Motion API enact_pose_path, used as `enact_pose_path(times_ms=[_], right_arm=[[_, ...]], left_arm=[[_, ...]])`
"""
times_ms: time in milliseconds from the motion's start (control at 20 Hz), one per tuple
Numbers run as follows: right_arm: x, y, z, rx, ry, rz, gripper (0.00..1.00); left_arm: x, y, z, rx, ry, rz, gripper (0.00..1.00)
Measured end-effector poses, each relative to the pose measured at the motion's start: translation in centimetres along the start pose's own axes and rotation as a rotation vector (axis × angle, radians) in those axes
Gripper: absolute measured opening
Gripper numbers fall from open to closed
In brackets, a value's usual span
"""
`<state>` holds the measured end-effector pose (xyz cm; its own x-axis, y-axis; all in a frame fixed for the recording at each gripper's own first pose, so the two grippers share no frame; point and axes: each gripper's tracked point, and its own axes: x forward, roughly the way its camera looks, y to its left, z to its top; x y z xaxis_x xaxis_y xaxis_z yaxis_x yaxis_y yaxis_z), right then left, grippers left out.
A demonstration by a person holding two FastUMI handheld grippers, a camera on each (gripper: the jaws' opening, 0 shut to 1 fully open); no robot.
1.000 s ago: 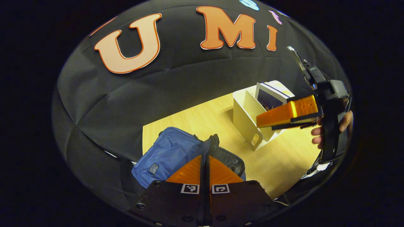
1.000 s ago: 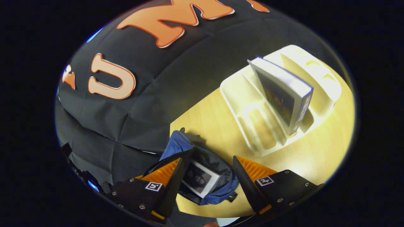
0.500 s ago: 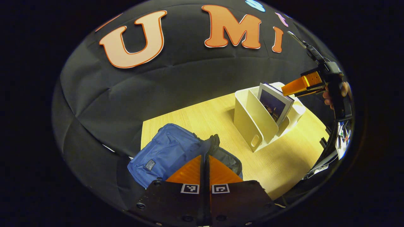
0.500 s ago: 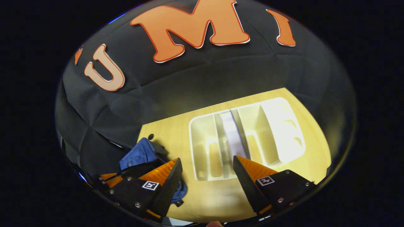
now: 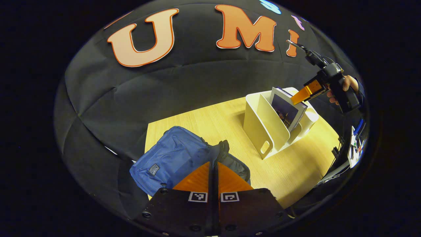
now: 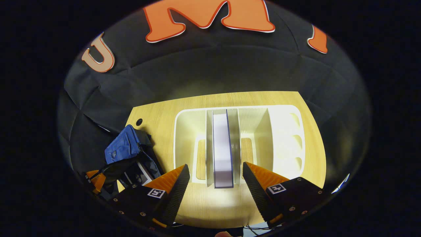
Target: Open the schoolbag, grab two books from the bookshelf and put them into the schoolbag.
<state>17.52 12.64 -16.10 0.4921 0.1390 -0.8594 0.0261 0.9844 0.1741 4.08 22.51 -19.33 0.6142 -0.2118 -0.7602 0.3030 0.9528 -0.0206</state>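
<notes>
- Schoolbag (image 5: 171, 158) lies unzipped on the table (image 5: 296, 171), left gripper (image 5: 213, 171) pinching its rim.
- Right gripper (image 6: 216, 171) hangs spread over 1 book (image 6: 222, 148) in the bookshelf (image 6: 283, 138).

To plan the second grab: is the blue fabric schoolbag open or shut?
Open. The blue fabric schoolbag gapes at its top, showing a book inside.

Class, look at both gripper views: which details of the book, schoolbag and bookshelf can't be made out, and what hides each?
- Book cover: right gripper view is top-down, showing its page edge.
- Schoolbag inside: left claw covers the opening in the left gripper view.
- Bookshelf far compartments: the book and dividers hide them in the left gripper view.
</notes>
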Motion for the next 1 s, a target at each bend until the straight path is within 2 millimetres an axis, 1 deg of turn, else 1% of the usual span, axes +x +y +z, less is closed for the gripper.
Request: enact_pose_path(times_ms=[150, 300, 500, 550, 600, 650, 750, 800, 850, 900, 950, 1000], right_arm=[[1.9, -0.5, -0.2, 0.019, 0.075, 0.009, 0.97], [3.0, -1.1, -0.5, -0.005, 0.128, -0.006, 0.97], [4.4, -0.4, -0.4, -0.024, 0.179, 0.008, 0.96], [4.9, -0.6, -0.4, -0.027, 0.192, -0.009, 1.0], [5.4, -0.6, -0.4, -0.03, 0.2, -0.014, 0.95], [5.9, -0.5, -0.6, -0.037, 0.215, -0.021, 0.94], [6.4, -0.4, -0.7, -0.053, 0.242, -0.031, 0.86], [6.7, -0.4, -0.7, -0.056, 0.254, -0.037, 0.65], [7.0, -0.6, -0.9, -0.061, 0.269, -0.042, 0.61], [7.2, -1.1, -1.0, -0.061, 0.281, -0.056, 0.61], [7.1, -1.5, -1.0, -0.06, 0.285, -0.075, 0.56], [7.4, -1.7, -0.9, -0.057, 0.285, -0.083, 0.44]], left_arm=[[0.3, 0.0, -0.4, -0.023, 0.008, -0.009, 0.01], [0.5, 0.1, -0.6, -0.03, 0.011, -0.011, 0.0], [0.4, 0.1, -0.4, -0.019, 0.011, -0.007, 0.01], [0.5, 0.0, -0.4, -0.02, 0.012, -0.007, 0.01], [0.5, 0.0, -0.5, -0.022, 0.012, -0.011, 0.0], [0.6, 0.0, -0.6, -0.025, 0.013, -0.012, 0.0], [0.5, 0.0, -0.8, -0.032, 0.013, -0.015, 0.0], [0.5, 0.0, -0.9, -0.035, 0.014, -0.018, 0.0], [0.5, 0.0, -0.9, -0.036, 0.015, -0.018, 0.0], [0.4, -0.1, -1.0, -0.037, 0.015, -0.021, 0.0], [0.5, -0.2, -0.9, -0.036, 0.012, -0.022, 0.0], [0.5, -0.1, -1.0, -0.039, 0.013, -0.025, 0.0]])
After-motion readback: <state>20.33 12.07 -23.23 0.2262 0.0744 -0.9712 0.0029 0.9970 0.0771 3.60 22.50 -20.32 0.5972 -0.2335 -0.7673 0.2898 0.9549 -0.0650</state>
